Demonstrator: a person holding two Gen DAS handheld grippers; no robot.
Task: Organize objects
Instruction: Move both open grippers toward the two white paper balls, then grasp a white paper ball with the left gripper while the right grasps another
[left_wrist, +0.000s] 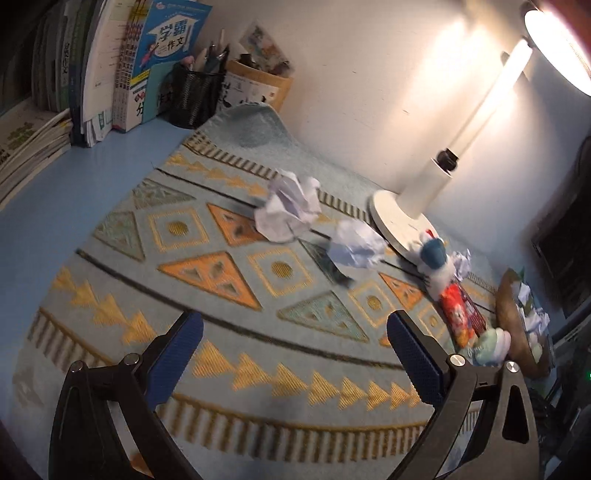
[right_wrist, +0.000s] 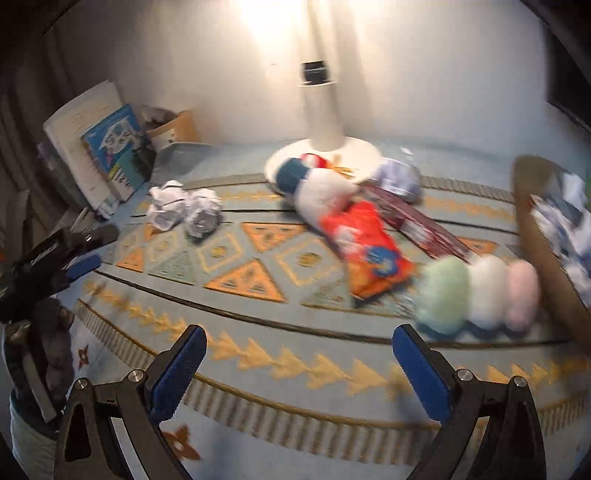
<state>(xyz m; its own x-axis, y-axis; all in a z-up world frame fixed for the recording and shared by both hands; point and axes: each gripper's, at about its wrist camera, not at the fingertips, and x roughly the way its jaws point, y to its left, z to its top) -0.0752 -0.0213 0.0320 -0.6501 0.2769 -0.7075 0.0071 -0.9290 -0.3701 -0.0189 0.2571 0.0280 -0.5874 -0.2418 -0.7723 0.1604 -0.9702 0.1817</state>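
Both tongs (left_wrist: 295, 354) (right_wrist: 299, 365) gape empty; crumpled white paper balls (left_wrist: 288, 210), plush toys left of brown basket (left_wrist: 517, 325) w/ some paper, mostly undone.

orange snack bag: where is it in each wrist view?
Left wrist: snack bag at right, low, between the plush toy and the brown basket.
Right wrist: snack bag right of centre, just below the same toy.
Shared landmark: white lamp base behind the toy.

Home study desk: schoolbooks (left_wrist: 110, 74) against wall, pen holder (left_wrist: 195, 96), lamp (left_wrist: 436, 184) (lit), patterned mat (left_wrist: 221, 295).
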